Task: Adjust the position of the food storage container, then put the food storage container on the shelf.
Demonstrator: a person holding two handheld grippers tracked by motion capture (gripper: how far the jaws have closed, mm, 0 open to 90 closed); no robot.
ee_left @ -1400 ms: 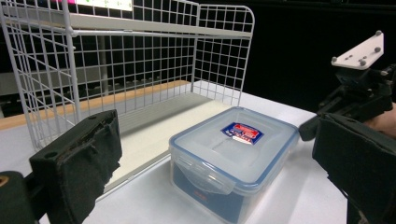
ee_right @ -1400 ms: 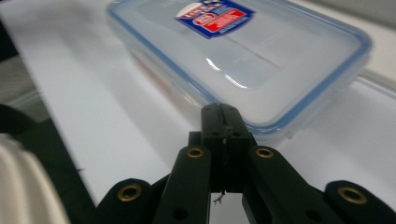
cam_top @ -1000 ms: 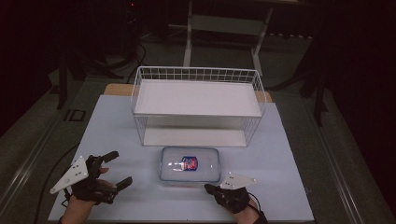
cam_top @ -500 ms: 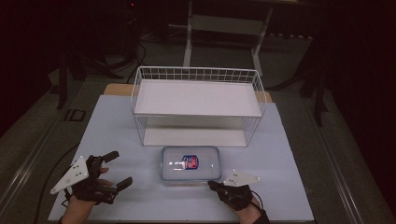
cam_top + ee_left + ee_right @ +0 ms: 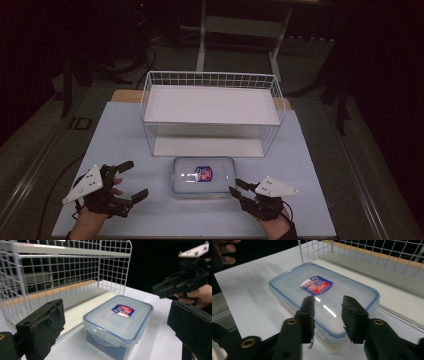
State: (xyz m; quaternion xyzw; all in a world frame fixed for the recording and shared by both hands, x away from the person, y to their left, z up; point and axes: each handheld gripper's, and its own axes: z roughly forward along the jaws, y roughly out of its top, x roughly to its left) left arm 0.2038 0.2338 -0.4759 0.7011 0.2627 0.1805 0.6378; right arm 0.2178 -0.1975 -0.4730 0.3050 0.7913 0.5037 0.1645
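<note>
A clear plastic food box (image 5: pixel 204 176) with a blue-rimmed lid and a red-and-blue label lies flat on the pale table, just in front of the wire rack. My left gripper (image 5: pixel 134 180) rests to the box's left, open wide and empty; the box (image 5: pixel 120 320) sits ahead between its spread pads. My right gripper (image 5: pixel 236 188) hovers at the box's right front corner. Its jaws have just been opening and now stand partly open, with nothing pinched between them. In the right gripper view the tips (image 5: pixel 328 312) hang over the near end of the lid (image 5: pixel 322 290).
A white wire rack (image 5: pixel 210 105) with an upper shelf and a low base stands behind the box, its front open. The pale table board (image 5: pixel 310 165) has bare room on both sides. Dark floor and stands lie beyond the far edge.
The right gripper's jaws went from shut to partly open, and that hand lifted a little beside the box. The left gripper and the box stayed put.
</note>
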